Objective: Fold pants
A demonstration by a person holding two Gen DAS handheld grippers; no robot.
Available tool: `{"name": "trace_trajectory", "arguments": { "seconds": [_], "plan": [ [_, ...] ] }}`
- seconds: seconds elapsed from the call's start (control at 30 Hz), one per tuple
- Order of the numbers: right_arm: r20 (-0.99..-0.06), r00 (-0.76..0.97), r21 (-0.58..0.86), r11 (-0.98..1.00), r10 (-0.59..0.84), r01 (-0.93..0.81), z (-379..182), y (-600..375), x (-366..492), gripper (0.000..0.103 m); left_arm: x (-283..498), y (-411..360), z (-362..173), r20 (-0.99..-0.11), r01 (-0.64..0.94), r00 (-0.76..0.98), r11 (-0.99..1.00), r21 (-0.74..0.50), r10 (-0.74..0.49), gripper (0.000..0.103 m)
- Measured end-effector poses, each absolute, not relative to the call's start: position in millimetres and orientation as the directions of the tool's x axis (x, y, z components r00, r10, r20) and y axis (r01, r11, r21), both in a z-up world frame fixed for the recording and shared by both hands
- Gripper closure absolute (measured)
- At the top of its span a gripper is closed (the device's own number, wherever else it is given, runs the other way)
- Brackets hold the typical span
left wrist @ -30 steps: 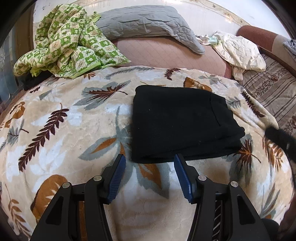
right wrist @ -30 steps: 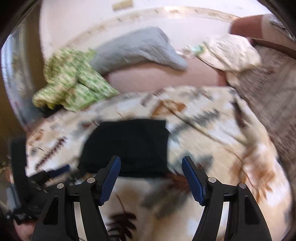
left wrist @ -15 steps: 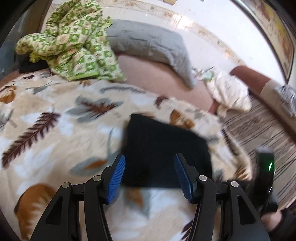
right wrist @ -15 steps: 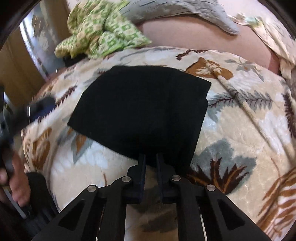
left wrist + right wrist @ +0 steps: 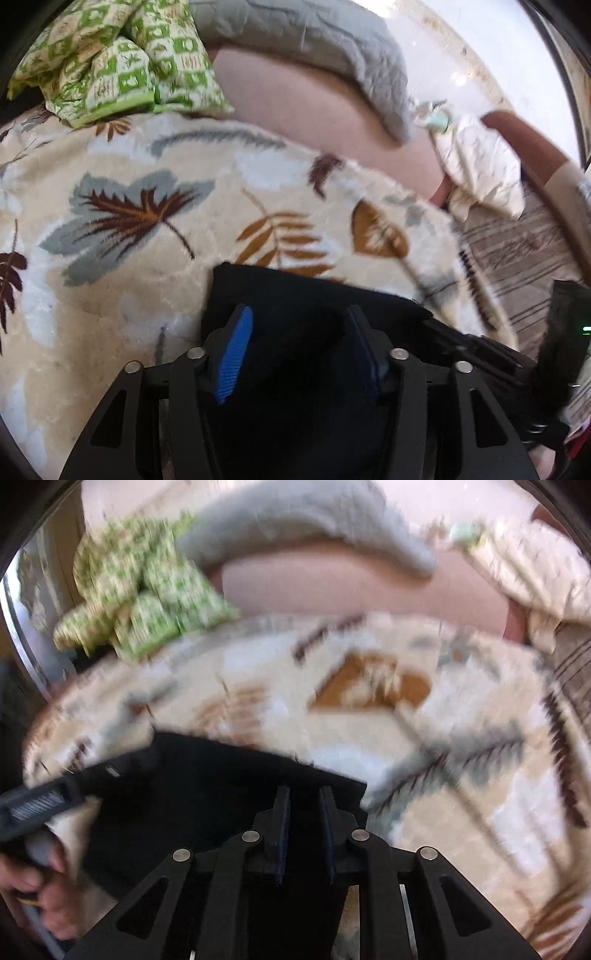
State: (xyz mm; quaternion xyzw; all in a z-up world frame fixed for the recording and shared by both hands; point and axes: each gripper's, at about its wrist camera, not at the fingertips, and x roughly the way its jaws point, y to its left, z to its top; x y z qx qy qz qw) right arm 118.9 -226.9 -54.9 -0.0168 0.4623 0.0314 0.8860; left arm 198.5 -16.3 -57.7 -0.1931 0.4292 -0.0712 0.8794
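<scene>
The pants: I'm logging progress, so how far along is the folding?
Mostly done: the black pants already lie as a compact folded block on the leaf-print blanket. In hand: the right claw is nearly closed on the near edge, apparently gripping it; the left claw is open over the pants. Left: probably one last fold or tidying.

The folded pants (image 5: 314, 306) lie on the blanket (image 5: 147, 258) at the bed's near edge; quilt (image 5: 122, 55) and pillow (image 5: 314, 40) behind.
</scene>
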Motion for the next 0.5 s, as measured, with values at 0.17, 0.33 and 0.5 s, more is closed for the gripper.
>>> {"name": "trace_trajectory", "arguments": {
  "seconds": [0.17,0.33,0.5],
  "plan": [
    [-0.810,0.584,0.027,0.998,0.055,-0.057,-55,-232,115,0.085,211,-26,-63,-0.741,0.010,0.614,0.942,-0.336,-0.271,0.054],
    [-0.826,0.557,0.071,0.996,0.086,-0.050,-23,-232,106,0.079,185,-27,-30,-0.718,0.010,0.633,0.930,-0.367,-0.290,0.052],
    [-0.829,0.551,0.033,0.992,0.094,-0.120,-4,-212,62,0.070,114,-30,-7,-0.636,0.096,0.677,0.901,-0.422,-0.370,0.049]
  ]
}}
